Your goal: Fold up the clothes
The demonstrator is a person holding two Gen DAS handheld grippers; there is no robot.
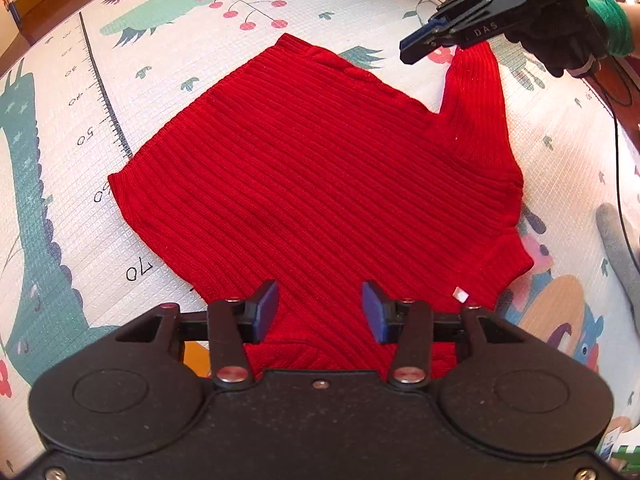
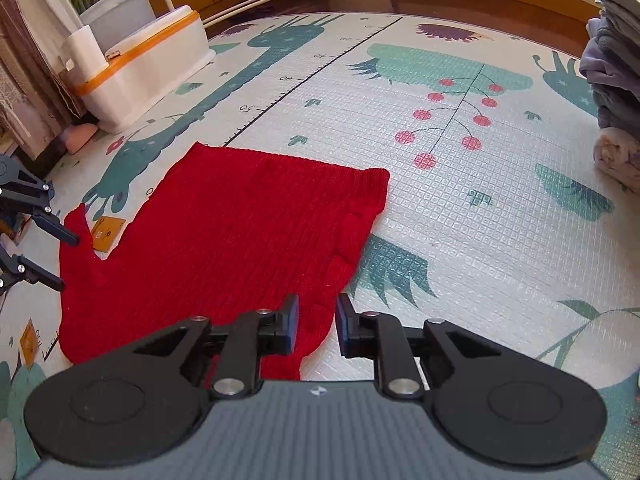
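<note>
- Two grippers I'm running over one red sweater (image 1: 312, 168), spread flat on the play mat (image 1: 72, 152).
- My left gripper (image 1: 319, 310): fingers parted wide, empty — knit lies between and ahead of them.
- My right gripper (image 2: 317, 326): fingers apart, gripping nothing; a sleeve (image 2: 320, 320) runs up between them.

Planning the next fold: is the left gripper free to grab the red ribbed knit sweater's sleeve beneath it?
Probably yes. The left gripper is open right over the red ribbed knit sweater, with nothing between its fingers and the sleeve.
</note>
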